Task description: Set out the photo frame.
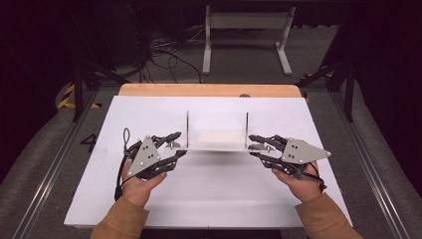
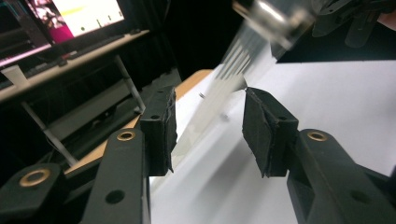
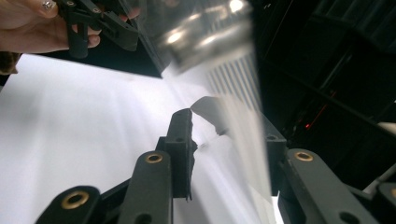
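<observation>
One clear rack (image 1: pixel 217 139), two tools (image 1: pixel 175 145) (image 1: pixel 260 146)

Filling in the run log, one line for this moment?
left tool: open at rack's left end | right tool: open at right end | clear rack: on white board

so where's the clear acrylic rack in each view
High view: the clear rack stands mid-table between the left gripper and the right gripper.
Left gripper view: blurred, running from the top centre down between the jaws.
Right gripper view: blurred, top centre down to the right jaw.
Shared landmark: the white table sheet.
</observation>
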### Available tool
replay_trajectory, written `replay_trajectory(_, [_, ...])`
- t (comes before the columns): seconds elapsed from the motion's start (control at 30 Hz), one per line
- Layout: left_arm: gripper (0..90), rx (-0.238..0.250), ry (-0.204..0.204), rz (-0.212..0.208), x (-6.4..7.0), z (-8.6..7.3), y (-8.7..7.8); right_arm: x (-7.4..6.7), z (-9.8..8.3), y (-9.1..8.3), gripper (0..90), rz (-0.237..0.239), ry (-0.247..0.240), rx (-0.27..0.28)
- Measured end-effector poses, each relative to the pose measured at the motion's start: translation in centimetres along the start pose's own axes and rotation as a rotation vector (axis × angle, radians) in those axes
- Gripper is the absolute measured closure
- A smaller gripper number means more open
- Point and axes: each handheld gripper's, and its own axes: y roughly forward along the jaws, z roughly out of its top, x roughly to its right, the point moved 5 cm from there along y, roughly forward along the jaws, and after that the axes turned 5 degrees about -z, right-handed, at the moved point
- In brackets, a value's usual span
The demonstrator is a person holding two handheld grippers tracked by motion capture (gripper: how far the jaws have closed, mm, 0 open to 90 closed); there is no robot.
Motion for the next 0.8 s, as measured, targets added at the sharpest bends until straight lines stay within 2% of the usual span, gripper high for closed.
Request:
replay_trajectory(0.33, [56.9,0.038,0.014,0.038,-0.8,2.8,-0.7,1.0,2.9,-0.5,67.4,-0.05,-0.04,0.063])
replay_trajectory(0.47, [56.9,0.052,0.004,0.029,-0.9,3.6,-1.1,1.1,3.7,-0.9,68.9,-0.031,-0.006,0.093])
replay_trajectory(0.53, [56.8,0.066,-0.013,0.015,-0.9,4.0,-1.4,1.0,4.3,-1.2,70.1,-0.015,0.019,0.115])
replay_trajectory(0.67, [56.1,0.09,-0.052,-0.013,-0.6,4.7,-2.0,0.5,5.3,-1.9,71.2,0.0,0.037,0.124])
replay_trajectory(0.8, [56.4,0.107,-0.079,-0.032,-0.2,5.2,-2.7,0.2,5.9,-2.4,71.9,0.026,0.078,0.124])
